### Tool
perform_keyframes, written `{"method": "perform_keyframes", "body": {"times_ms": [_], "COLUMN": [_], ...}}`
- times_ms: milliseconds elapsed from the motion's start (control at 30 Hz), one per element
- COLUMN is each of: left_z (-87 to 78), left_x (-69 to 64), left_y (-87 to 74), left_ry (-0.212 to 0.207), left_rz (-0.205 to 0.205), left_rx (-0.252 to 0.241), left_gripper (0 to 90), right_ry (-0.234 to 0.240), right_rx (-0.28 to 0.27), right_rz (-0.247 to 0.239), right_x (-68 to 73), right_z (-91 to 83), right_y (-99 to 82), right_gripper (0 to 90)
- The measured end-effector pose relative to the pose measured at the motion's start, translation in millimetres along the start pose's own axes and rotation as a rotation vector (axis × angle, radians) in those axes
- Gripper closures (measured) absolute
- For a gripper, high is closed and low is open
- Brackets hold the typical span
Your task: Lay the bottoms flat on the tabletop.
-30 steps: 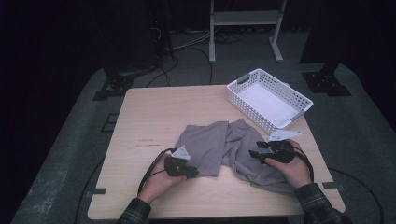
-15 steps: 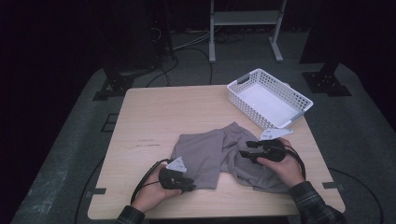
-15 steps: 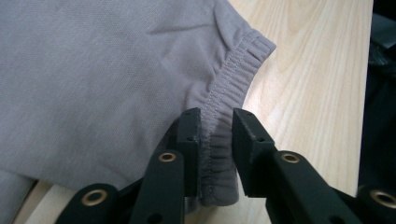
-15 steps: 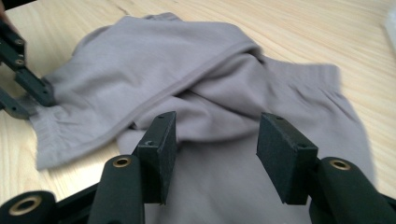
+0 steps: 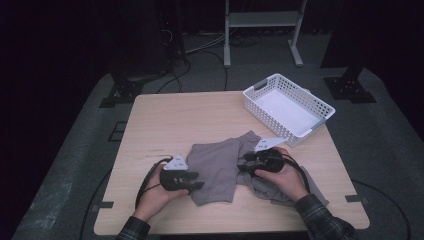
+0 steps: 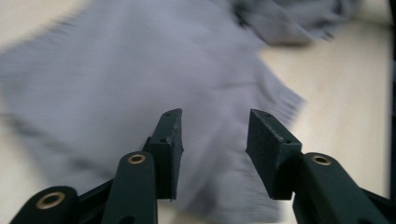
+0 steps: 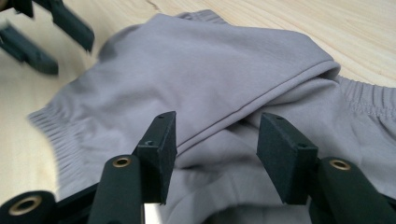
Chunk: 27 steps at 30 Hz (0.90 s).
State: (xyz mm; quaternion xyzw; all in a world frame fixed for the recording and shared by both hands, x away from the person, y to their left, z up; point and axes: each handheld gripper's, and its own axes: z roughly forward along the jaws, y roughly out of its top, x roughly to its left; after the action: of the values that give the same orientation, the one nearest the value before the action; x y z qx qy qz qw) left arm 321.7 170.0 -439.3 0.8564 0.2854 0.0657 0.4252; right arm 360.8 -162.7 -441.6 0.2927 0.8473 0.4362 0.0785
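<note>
A grey garment lies crumpled on the wooden table, in the lower middle of the high view, between the two hands. A white perforated basket stands on the table toward the upper right, apart from the cloth.

Left gripper: held in the left hand at the lower left of the garment, tips at the cloth's lower left edge. In the left gripper view, its jaws stand apart with a clear gap; they have just been opening. Nothing is pinched between them; the blurred grey fabric spreads beyond and under the tips.

Right gripper: held in the right hand over the bunched right part of the garment, pointing left. In the right gripper view, jaws are parted, with a folded hem of the garment running through the gap. The pads do not visibly press on it. The left gripper shows blurred in the upper left corner of that view.
</note>
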Motion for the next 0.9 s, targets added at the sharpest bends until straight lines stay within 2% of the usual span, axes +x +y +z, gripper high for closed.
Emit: {"method": "perform_keyframes", "body": {"times_ms": [100,200,300,400,467,533,567,700,800,900], "left_z": [-5.6,-4.6,-0.9,4.8,8.8,11.7,12.5,10.2,7.2,5.2], "left_x": [15.0,27.3,38.6,45.4,48.5,51.5,52.3,51.1,49.3,47.9], "left_y": [0.3,0.7,1.1,0.7,0.9,1.3,1.8,3.2,3.4,4.0], "left_ry": [0.044,0.083,0.117,0.132,0.14,0.146,0.149,0.155,0.157,0.159], "left_rz": [-0.034,-0.053,-0.072,-0.08,-0.077,-0.078,-0.081,-0.076,-0.07,-0.066], "left_rx": [-0.029,-0.025,-0.024,-0.01,-0.001,0.0,-0.004,-0.017,-0.03,-0.035], "left_gripper": [52.7,48.9,47.7,47.7,47.6,47.4,47.4,46.5,46.3,46.3], "right_ry": [0.013,0.021,0.015,0.025,-0.001,0.018,0.025,0.069,0.102,0.159], "right_rx": [0.004,0.024,0.021,0.038,0.036,0.027,0.022,0.008,-0.003,-0.005], "right_rz": [0.047,0.08,0.101,0.111,0.072,0.071,0.066,0.044,0.005,-0.02], "right_x": [-6.9,-13.6,-19.3,-19.3,-16.6,-15.1,-14.0,-6.0,6.6,21.4], "right_z": [9.8,18.8,27.3,33.0,32.8,30.0,27.4,15.5,2.4,-9.9], "right_y": [1.1,2.8,6.1,8.0,7.9,8.2,8.4,9.7,9.7,6.2], "right_gripper": [43.3,40.6,40.6,53.7,71.5,86.2,89.2,89.7,89.8,89.8]}}
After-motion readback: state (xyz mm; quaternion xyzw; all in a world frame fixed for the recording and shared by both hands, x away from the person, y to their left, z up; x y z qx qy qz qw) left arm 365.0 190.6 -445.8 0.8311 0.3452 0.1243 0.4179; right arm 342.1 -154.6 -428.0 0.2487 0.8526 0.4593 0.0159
